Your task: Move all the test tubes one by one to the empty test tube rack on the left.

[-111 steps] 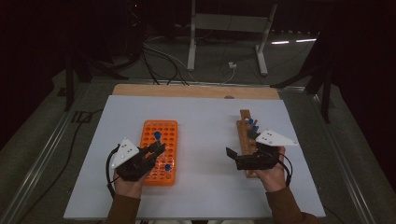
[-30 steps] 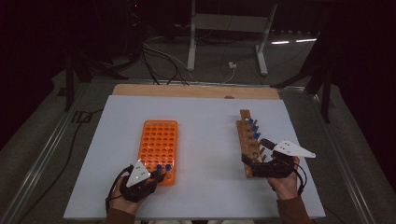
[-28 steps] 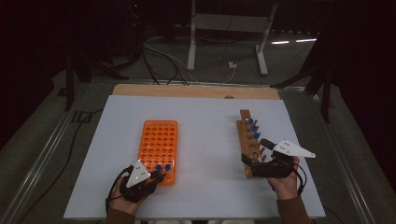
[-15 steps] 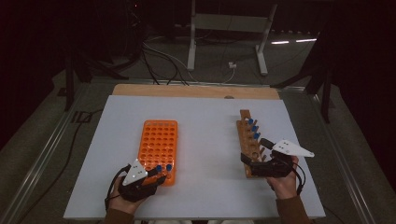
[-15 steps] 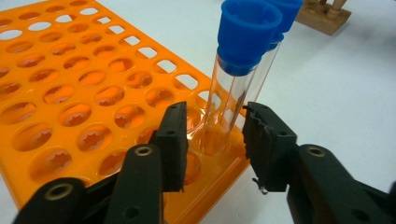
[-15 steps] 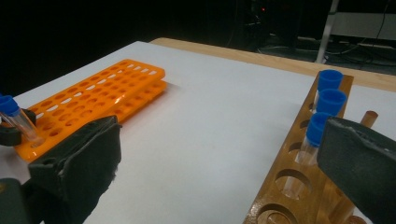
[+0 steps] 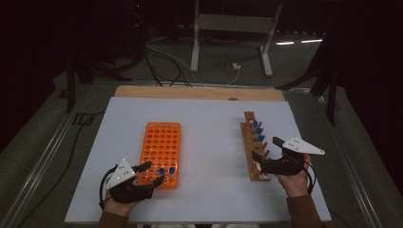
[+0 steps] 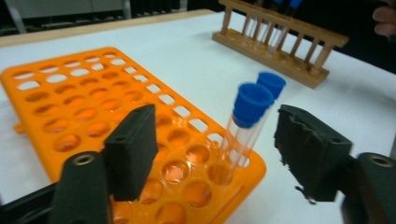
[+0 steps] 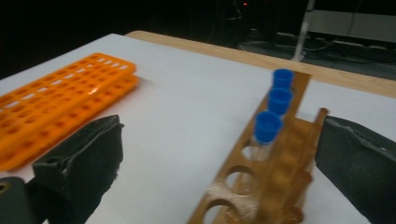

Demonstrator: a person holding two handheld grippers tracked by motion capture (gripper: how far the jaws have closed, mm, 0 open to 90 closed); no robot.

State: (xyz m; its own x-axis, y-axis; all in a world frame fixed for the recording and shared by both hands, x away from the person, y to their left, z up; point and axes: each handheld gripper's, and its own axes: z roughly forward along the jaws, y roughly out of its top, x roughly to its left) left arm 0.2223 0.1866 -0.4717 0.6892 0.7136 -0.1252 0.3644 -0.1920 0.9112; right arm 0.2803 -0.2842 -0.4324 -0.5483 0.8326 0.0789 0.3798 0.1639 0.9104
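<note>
Orange tube rack, left of table centre: two blue-capped test tubes upright in its near right corner holes.

Left gripper, at that near corner: jaws have just been opening, released, the tubes between them untouched.

Wooden tube rack, right: three blue-capped tubes.

Right gripper, at its near end: jaws spread, grasping nothing.

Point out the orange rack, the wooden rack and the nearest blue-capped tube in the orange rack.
orange rack (image 7: 159, 142), high view, on its empty holes.
wooden rack (image 9: 261, 186), right gripper view, on its top bar.
nearest blue-capped tube (image 8: 252, 101), left gripper view, on its blue cap.
</note>
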